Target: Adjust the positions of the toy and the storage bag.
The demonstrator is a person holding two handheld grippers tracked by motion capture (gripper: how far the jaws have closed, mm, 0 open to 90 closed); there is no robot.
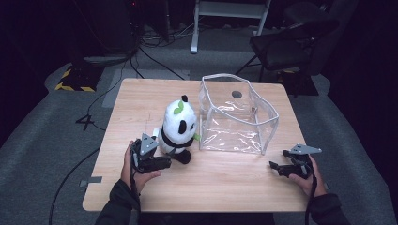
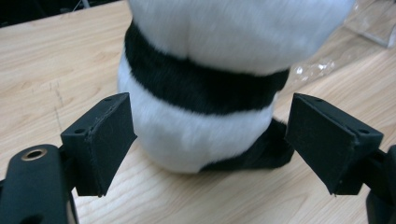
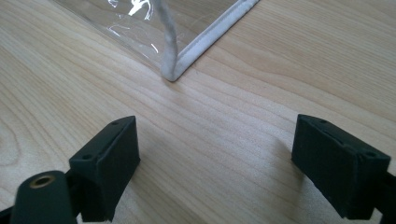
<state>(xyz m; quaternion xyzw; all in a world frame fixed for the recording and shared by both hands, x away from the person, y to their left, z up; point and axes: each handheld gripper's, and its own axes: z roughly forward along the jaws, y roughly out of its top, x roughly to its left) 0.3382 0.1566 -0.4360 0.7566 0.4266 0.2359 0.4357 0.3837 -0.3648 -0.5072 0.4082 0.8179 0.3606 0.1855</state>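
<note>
We look first at our left gripper [image 1: 174, 161], black with a grey plate on top. Its jaws are apart, one on each side of the soft black-and-white toy panda [image 1: 178, 129]. In the left gripper view the left pad [image 2: 109, 140] looks very close to the panda's [image 2: 205, 93] white tummy, maybe just touching the fur. The right pad [image 2: 327, 140] stands a little way off from the fur. So the gripper is open around the toy and is not squeezing it. Our left hand [image 1: 133, 166] holds this gripper near the front left part of the light wooden tabletop [image 1: 216, 183].

The panda sits upright on the tabletop, near the middle. It has a black band across its body, black ears and a small green leaf on its head. Its black foot rests on the wood near the gripper.

Just beside the panda, on its right, stands a see-through plastic bag with white edges [image 1: 234, 117]. The bag is open at the top and stands up like a box.

Our right gripper [image 1: 277, 166] is near the front right edge of the tabletop, held by our right hand [image 1: 309, 178]. Its jaws are wide open with bare wood between them. In the right gripper view a white corner of the bag [image 3: 175, 70] lies on the wood ahead of the jaws, not touching them.

A dark chair [image 1: 291, 42] stands on the grey floor [image 1: 42, 131] behind the tabletop.
</note>
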